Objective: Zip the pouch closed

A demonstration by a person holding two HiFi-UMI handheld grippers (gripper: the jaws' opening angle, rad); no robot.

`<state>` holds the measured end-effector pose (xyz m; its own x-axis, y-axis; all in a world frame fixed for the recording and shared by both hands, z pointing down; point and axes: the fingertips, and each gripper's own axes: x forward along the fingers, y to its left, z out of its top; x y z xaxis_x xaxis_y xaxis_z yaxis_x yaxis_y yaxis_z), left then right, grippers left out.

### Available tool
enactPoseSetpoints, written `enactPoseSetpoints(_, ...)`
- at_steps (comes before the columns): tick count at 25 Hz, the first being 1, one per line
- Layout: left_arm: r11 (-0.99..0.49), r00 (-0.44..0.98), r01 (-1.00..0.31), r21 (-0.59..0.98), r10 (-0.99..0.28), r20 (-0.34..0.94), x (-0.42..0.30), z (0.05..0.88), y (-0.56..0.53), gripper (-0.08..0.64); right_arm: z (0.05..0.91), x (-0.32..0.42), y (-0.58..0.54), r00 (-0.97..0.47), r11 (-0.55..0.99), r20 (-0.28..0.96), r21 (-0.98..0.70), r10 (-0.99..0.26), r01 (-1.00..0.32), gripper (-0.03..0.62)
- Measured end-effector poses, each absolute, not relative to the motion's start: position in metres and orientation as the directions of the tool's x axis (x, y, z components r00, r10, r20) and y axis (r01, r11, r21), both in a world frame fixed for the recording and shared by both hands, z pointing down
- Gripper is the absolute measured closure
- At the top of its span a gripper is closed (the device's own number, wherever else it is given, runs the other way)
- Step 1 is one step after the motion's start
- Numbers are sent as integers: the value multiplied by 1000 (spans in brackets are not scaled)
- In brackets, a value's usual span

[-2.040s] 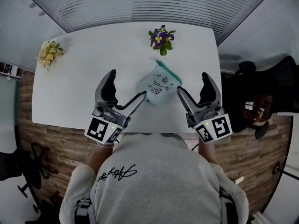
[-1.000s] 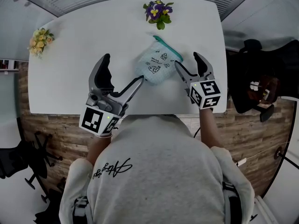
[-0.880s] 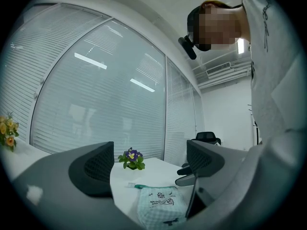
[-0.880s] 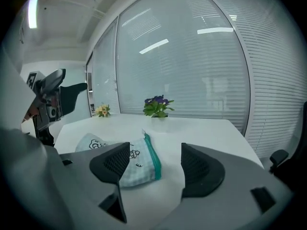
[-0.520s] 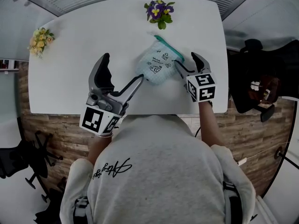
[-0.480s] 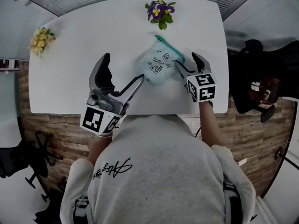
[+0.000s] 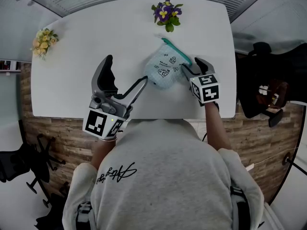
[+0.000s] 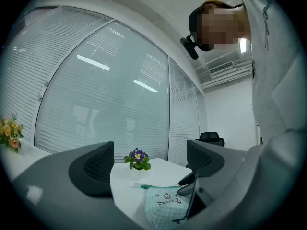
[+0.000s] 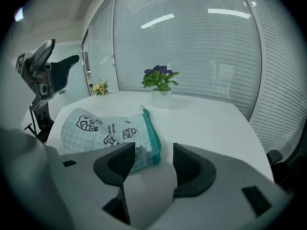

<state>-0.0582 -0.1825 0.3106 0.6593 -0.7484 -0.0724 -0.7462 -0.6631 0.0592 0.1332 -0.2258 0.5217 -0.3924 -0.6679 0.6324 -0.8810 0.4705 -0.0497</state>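
The mint checked pouch (image 7: 164,71) with cartoon prints lies flat on the white table (image 7: 86,37). Its teal zipper (image 7: 177,50) runs along its right edge. My right gripper (image 7: 191,67) tilts down at the pouch's near right corner. In the right gripper view the zipper's near end (image 9: 154,153) lies between the two jaws with a gap on each side. These jaws have just been closing and do not press on it. My left gripper (image 7: 126,72) hovers level and open to the left of the pouch (image 8: 165,206), holding nothing.
A purple flower pot (image 7: 166,13) stands at the table's far edge behind the pouch. Yellow flowers (image 7: 43,41) sit at the far left corner. A black office chair (image 7: 268,92) stands right of the table.
My right gripper has come down and forward onto the pouch's right corner, and its jaws have narrowed. The left gripper has stayed in place.
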Motion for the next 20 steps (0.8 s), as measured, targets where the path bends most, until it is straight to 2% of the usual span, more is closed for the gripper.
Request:
enactPoseSetpoints(12, -662, 658, -748, 60, -750, -69, -59, 310, -185, 104, 531, 133, -224, -382, 509, 695, -26, -610, -860, 408)
enactPoseSetpoints(15, -665, 662, -744, 59, -746, -70, -59, 309, -186, 104, 531, 136, -224, -393, 520, 705, -40, -591, -853, 453)
enactPoseSetpoints(17, -667, 663, -743, 57, -745, -74, -59, 308, -187, 104, 529, 138, -225, -394, 518, 701, -41, -595, -854, 509)
enactPoseSetpoints(20, -672, 668, -739, 56, -741, -73, -57, 309, -187, 104, 526, 138, -226, -395, 520, 684, -27, -613, -854, 519)
